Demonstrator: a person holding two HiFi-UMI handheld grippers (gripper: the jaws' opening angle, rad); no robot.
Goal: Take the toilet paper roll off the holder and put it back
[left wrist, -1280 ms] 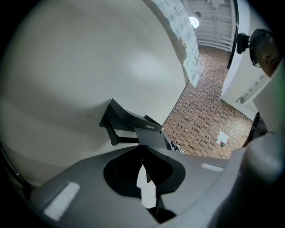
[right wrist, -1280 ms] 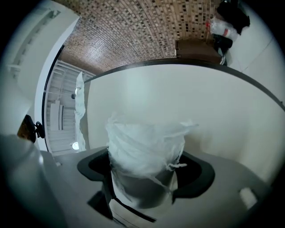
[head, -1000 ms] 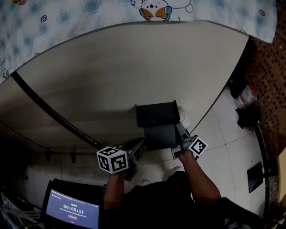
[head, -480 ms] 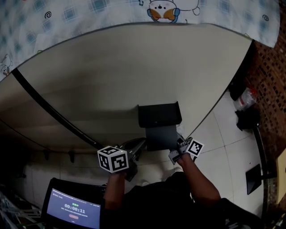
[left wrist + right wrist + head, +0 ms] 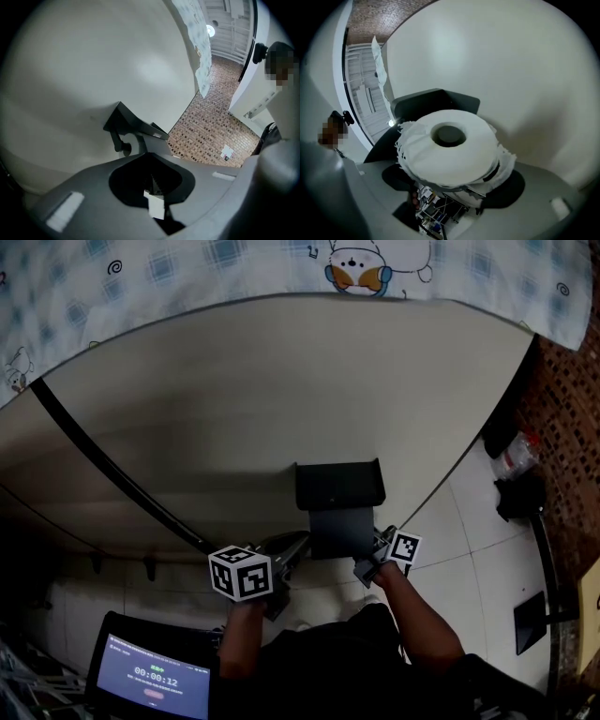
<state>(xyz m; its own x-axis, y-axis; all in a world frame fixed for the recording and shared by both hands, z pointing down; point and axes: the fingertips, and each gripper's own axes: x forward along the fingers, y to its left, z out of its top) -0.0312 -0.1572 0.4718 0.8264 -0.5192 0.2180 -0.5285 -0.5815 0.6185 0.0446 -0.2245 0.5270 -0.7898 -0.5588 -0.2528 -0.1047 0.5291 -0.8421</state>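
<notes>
A dark grey holder [image 5: 339, 486] with a flat cover is fixed to the pale wall [image 5: 281, 390]. In the right gripper view the white toilet paper roll [image 5: 450, 147] fills the space between the wide-spread jaws, end face and dark core toward the camera, just in front of the holder [image 5: 426, 105]. My right gripper [image 5: 372, 563] is shut on the roll, at the holder's lower right corner. The roll itself is hidden in the head view. My left gripper [image 5: 284, 557] is shut and empty, just left of the holder. The left gripper view shows the holder [image 5: 133, 124] from below, with its arm and knob.
A patterned curtain [image 5: 356, 263] hangs along the wall's top. A dark rail [image 5: 112, 470] runs slantwise across the wall at left. A tablet [image 5: 155, 681] with a timer sits at lower left. Black items [image 5: 520, 493] lie on the tiled floor at right.
My right gripper has drawn slightly left and closer under the holder. A white paper edge seen beside the holder a second ago is now out of sight. The left gripper barely moved.
</notes>
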